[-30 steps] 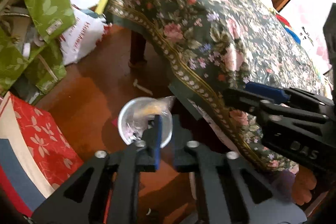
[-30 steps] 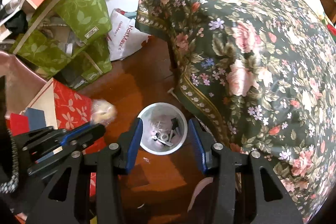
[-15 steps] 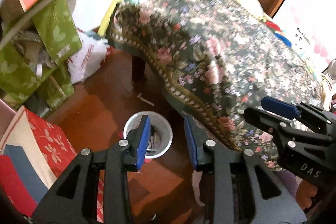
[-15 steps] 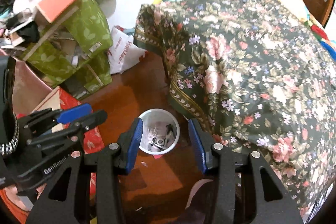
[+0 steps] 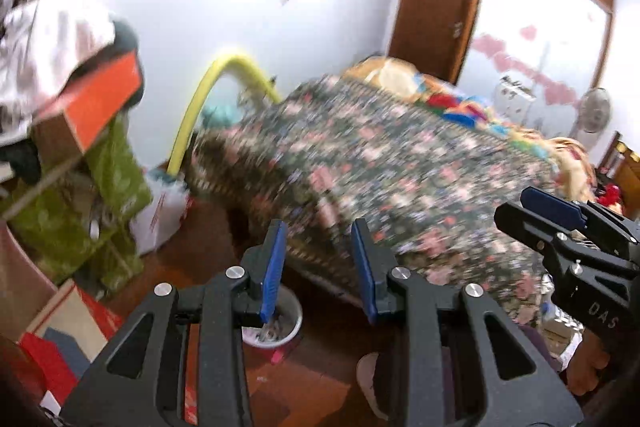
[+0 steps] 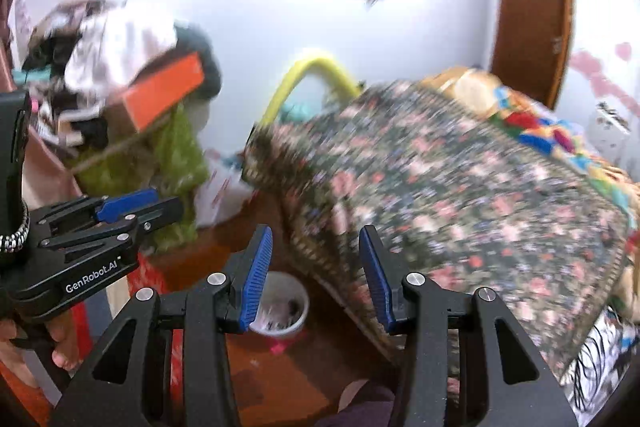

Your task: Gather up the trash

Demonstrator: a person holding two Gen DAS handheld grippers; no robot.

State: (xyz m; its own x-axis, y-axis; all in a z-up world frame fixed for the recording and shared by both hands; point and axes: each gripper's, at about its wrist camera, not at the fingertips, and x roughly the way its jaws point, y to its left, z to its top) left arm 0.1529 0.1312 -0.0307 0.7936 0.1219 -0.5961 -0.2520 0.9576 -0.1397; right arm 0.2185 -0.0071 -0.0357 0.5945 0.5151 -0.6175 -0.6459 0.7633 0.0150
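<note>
Left gripper (image 5: 318,269): jaws apart with nothing between the blue pads; in the right wrist view it shows side-on at 9 o'clock.
Right gripper (image 6: 316,275): jaws parted, empty; in the left wrist view it sits at 3 o'clock, also side-on.
Bin (image 5: 276,323): small white tub on the brown floor, at 6 o'clock in both views, partly hidden behind each gripper's left finger; the same tub (image 6: 282,307) holds pale scraps and something dark.
Bedspread (image 5: 400,187): dark floral cloth filling 1 to 4 o'clock, motion-blurred, its edge hanging just beside the bin.
Clutter (image 5: 80,155): green bags, an orange box and heaped cloth at 9 to 10 o'clock.
Step in hand: judged, a search for the next piece of trash, with both tools empty and aimed away from the bin.
Doing it well: slow the sweep so the view sharpens; scan the floor around the bin and the bed's edge; keep the jaws parted and come at a scrap from above with the pads either side of it.
Risk: a pink fleck (image 6: 278,345) on the floor just beside the bin may be trash, too small to tell.
Since a second ago: the left gripper then pinched a clear wrapper over the bin; now it holds nothing. Both views now take in wall, door and bed top, and the bin has shrunk toward 6 o'clock.
</note>
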